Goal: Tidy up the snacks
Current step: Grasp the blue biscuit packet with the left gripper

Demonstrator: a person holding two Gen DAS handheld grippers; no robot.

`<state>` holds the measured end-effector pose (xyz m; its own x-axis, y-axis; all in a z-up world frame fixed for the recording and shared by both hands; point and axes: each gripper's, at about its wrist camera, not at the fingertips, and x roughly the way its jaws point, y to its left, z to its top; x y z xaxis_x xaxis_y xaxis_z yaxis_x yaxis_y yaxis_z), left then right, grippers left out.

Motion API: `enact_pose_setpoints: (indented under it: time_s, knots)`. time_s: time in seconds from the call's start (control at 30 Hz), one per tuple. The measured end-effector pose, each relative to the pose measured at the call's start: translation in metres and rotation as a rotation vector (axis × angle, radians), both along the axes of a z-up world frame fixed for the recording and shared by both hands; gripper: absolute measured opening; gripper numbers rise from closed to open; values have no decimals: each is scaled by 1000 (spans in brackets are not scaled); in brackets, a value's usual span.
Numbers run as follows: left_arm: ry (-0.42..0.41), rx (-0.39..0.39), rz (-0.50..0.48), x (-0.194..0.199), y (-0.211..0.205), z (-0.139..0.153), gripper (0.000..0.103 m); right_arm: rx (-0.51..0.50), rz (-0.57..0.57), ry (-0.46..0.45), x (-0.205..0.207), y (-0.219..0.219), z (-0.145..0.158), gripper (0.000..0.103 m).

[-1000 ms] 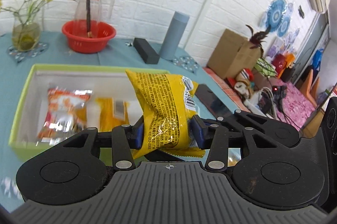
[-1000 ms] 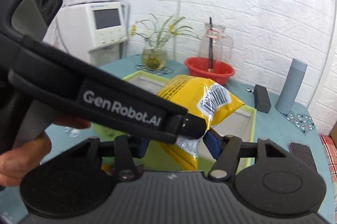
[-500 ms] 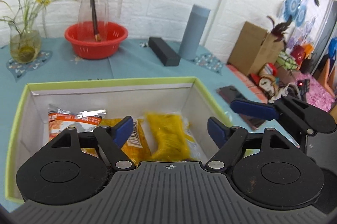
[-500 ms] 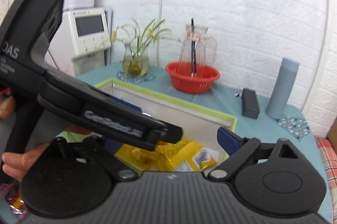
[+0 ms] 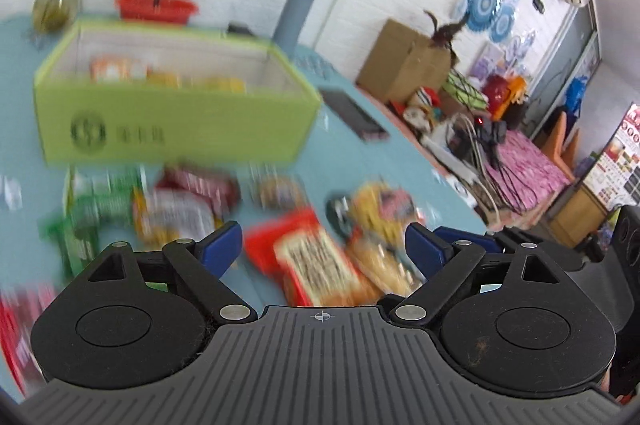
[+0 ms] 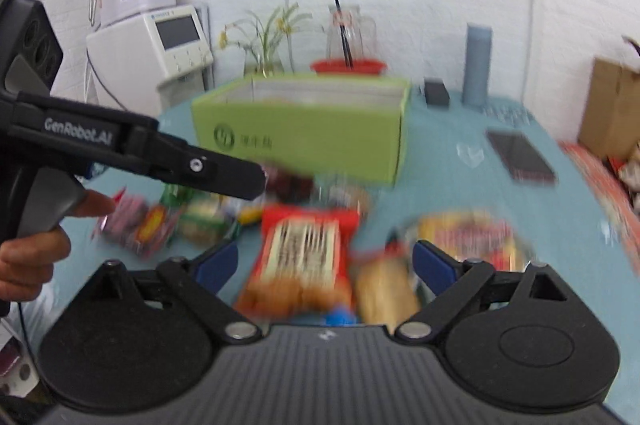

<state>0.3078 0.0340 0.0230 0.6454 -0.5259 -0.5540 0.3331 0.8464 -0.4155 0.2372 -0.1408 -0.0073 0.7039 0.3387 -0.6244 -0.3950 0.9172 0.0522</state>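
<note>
Both grippers have pulled back from over the green box (image 5: 176,129) since half a second ago, and the yellow packet I was carrying a second ago is no longer in my jaws. I now look across the loose pile on the near side of the box, with heavy motion blur.

Left gripper (image 5: 323,252): jaws spread wide, nothing between the pads. Right gripper (image 6: 325,267): likewise spread and empty. In the right view the left gripper's body sits on the near-left side of the box, held by the operator's hand (image 6: 28,261).

Inside the box I can make out an orange-and-white packet (image 5: 116,69) and yellow packets (image 5: 212,83) beside it; count uncertain through the blur.

Outstanding, all on the teal table (image 6: 460,193) on the near side of the box: a red packet with a barcode panel (image 6: 306,257), nearest both grippers; a yellow-orange packet (image 5: 380,213) just right of it; green packets (image 5: 92,209) to the left; a dark red packet (image 5: 200,185) close to the box wall; several smaller ones I cannot identify.

Judgement: task is early to midway, a few packets boxed and more left out than in. The red barcode packet looks like the next candidate.
</note>
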Motion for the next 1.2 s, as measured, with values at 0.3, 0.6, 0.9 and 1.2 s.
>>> enact_pose_setpoints:
  time_s: [0.3, 0.6, 0.9, 1.2]
  knots:
    - [129, -14, -143, -24, -41, -39, 65, -22, -13, 125, -39, -5, -32, 94]
    - [150, 38, -114, -46, -24, -49, 32, -23, 193, 102, -43, 59, -32, 94]
    - [155, 54, 137, -61, 51, -43, 48, 5, 373, 83, -26, 129, -37, 93]
    - [131, 38, 129, -62, 51, -46, 57, -5, 285, 100, -33, 119, -43, 93]
